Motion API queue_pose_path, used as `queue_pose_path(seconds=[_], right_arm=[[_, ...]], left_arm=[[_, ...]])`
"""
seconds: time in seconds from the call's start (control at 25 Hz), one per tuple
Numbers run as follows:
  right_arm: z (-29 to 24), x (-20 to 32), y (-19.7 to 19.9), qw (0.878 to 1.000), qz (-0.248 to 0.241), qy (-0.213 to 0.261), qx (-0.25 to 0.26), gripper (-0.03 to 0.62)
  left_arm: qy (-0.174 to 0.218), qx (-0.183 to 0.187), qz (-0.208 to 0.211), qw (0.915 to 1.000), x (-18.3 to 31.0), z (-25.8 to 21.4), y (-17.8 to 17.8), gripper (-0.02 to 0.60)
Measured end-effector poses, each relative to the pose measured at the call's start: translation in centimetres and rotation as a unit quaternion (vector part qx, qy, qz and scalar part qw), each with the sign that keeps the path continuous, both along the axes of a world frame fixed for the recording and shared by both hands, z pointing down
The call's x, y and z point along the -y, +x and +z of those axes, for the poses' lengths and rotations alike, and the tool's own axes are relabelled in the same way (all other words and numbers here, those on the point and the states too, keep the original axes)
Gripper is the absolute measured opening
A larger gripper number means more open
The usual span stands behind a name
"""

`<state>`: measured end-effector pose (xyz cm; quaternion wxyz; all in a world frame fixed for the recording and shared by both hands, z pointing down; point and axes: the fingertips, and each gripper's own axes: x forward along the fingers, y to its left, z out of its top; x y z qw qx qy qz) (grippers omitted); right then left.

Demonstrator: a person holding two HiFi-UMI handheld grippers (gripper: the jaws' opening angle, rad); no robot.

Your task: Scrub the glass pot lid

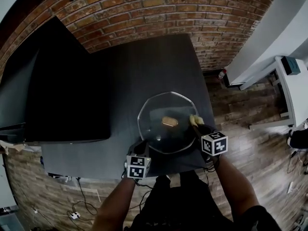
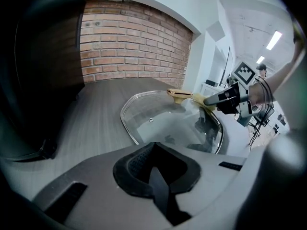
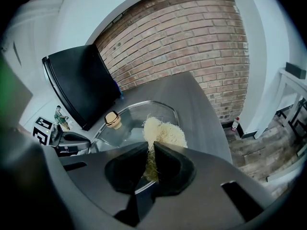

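While the lid (image 1: 156, 137) lies near the counter's (image 1: 144, 66) front right corner, the right gripper's (image 1: 196, 125) fingers pinch a scrubber (image 3: 165, 133) against its right rim. The left gripper's (image 1: 142, 150) fingers sit closed at the near rim; whether they grip it is unclear. A black box (image 1: 62, 95) fills the counter's left side, apart from the lid.

The glass lid (image 1: 154, 113) is clear and glossy, the scrubber (image 3: 165, 131) fibrous, the table (image 1: 144, 66) matt wood-grain, the brick wall (image 1: 144, 8) rough.
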<state>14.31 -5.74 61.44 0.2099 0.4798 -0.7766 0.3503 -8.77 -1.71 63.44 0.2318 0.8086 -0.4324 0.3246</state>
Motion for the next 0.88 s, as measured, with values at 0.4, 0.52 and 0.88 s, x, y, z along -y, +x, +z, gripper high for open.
queue_pose_path(seconds=[0.4, 0.52, 0.88], right_arm=[[0.2, 3.5, 1.4, 0.999, -0.018, -0.010, -0.030, 0.043], [0.0, 4.3, 1.7, 0.999, -0.022, -0.005, -0.035, 0.043], [-0.1, 6.6, 1.4, 0.998, -0.043, -0.004, -0.044, 0.042]], left_arm=[[-0.005, -0.006, -0.014, 0.9999, 0.0, -0.1, 0.1, 0.032], [-0.006, -0.008, -0.020, 0.9997, 0.0, -0.1, 0.1, 0.032], [-0.008, -0.016, -0.038, 0.9991, 0.2, -0.2, 0.1, 0.032]])
